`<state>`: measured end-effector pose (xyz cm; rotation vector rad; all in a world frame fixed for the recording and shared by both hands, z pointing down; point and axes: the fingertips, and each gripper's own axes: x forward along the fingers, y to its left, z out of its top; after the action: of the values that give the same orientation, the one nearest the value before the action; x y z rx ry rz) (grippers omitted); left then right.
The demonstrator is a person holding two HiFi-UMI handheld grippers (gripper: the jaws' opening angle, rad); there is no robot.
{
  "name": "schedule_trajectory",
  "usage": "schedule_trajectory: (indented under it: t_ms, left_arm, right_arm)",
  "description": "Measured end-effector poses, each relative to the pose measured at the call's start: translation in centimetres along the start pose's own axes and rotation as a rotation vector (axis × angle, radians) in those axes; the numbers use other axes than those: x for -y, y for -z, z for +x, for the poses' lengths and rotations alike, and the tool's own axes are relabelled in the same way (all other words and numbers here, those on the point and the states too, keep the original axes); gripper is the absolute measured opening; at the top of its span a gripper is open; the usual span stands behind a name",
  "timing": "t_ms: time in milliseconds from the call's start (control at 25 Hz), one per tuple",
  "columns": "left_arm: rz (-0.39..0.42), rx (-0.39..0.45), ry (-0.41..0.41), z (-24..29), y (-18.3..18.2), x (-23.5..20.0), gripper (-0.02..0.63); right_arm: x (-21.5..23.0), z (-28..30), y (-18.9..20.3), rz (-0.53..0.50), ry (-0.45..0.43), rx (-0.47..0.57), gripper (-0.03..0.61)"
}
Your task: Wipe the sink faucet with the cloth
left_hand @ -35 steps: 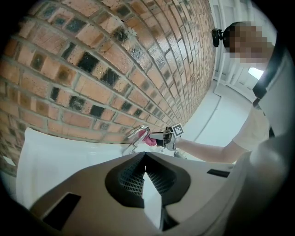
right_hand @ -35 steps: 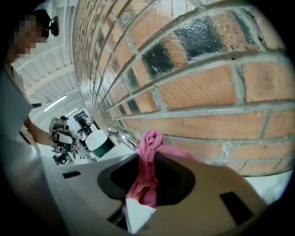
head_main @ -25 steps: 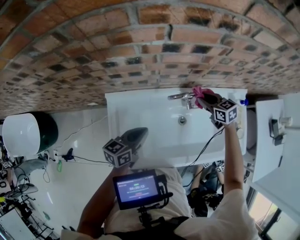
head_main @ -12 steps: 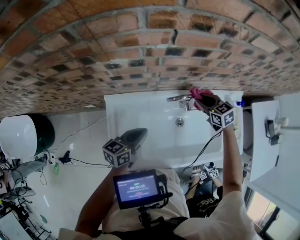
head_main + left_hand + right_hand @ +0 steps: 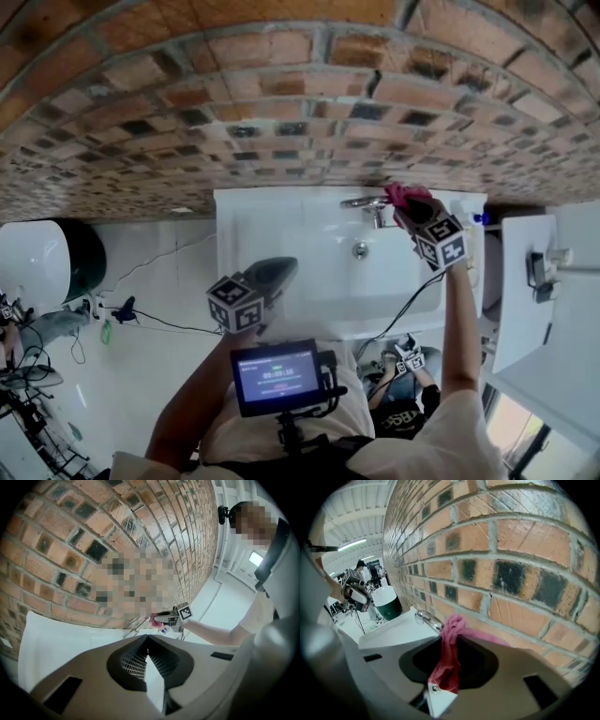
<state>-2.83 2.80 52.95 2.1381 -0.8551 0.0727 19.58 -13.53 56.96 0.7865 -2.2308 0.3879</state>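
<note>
A chrome faucet stands at the back of the white sink, below the brick wall. My right gripper is at the faucet's right end, shut on a bunched pink cloth that rests against the spout. The right gripper view shows the cloth pinched between the jaws of the gripper, its bunched tip on the curved faucet. Over the sink's front left edge, my left gripper is shut and holds nothing; its closed jaws point toward the faucet.
The brick wall rises right behind the faucet. A small blue-capped bottle stands at the sink's right end. A white shelf lies further right. A white and dark green round vessel and cables are on the floor at left.
The right gripper has rolled and lifted slightly at the faucet, the cloth staying against the spout. The left gripper has stayed where it was.
</note>
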Motion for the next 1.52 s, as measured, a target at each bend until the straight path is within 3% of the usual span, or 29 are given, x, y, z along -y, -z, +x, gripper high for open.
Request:
schedule_trajectory:
  t_ms: [640, 1120, 1520]
  left_arm:
    - [-0.001, -0.003, 0.002, -0.4, 0.2, -0.3, 0.0]
    - [0.011, -0.037, 0.002, -0.2, 0.4, 0.0, 0.0]
    - [0.02, -0.04, -0.012, -0.2, 0.4, 0.4, 0.0]
  right_arm:
    - [-2.0, -0.8, -1.2, 0.008, 0.027, -0.001, 0.117]
    - [-6.4, -0.6, -4.8, 0.001, -0.005, 0.071, 0.116]
    - [-10.0, 1.9, -7.1, -0.056, 0.017, 0.049, 0.1]
